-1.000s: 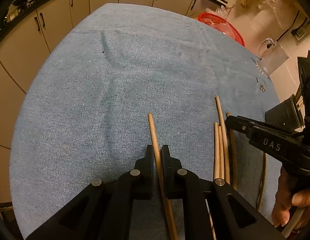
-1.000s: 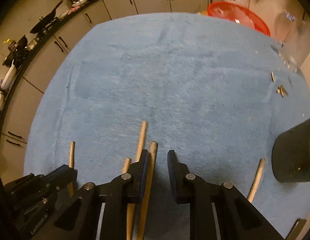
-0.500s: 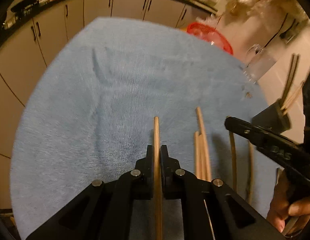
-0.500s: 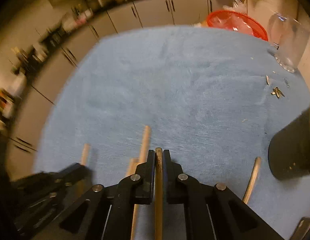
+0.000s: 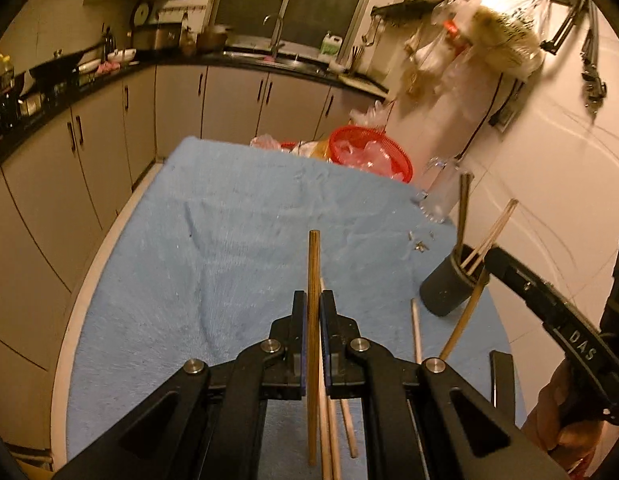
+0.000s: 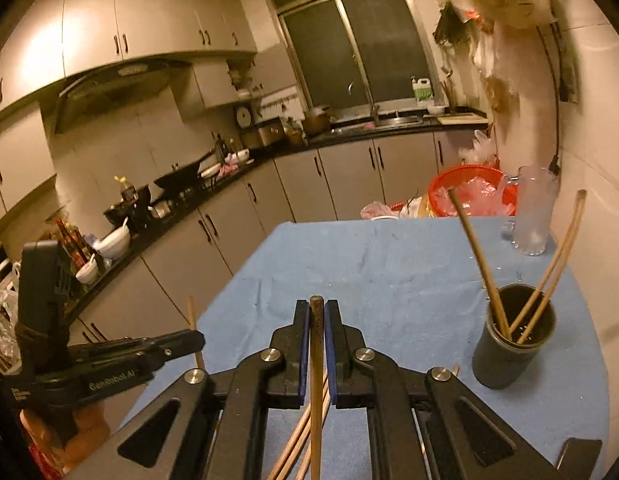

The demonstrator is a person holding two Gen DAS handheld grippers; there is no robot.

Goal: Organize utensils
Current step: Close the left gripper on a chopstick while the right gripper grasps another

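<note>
Chopsticks are the business here, and each gripper has one pinched. The left gripper has its jaws closed tight on a single wooden chopstick, which runs straight up between the pads and pokes out well past the fingertips, lifted above the blue cloth. Its lower end stops short of the frame edge under the gripper body.

The right gripper is likewise clamped on a darker chopstick, whose tip only just clears the fingertips; the rest runs down between the fingers and out of the bottom of the frame.

The dark holder cup stands on the cloth, right of the right gripper. It holds several chopsticks leaning outward in different directions; their exact count is hard to make out where they cross inside the rim. In the left wrist view the cup is partly covered by the right gripper's black finger, and a bent chopstick leans against the cup's outside.

More loose chopsticks lie on the cloth near the cup, and others lie beneath the left gripper, mostly hidden by its frame. Beyond the cup stand a clear pitcher and a red basket at the far edge of the cloth.
</note>
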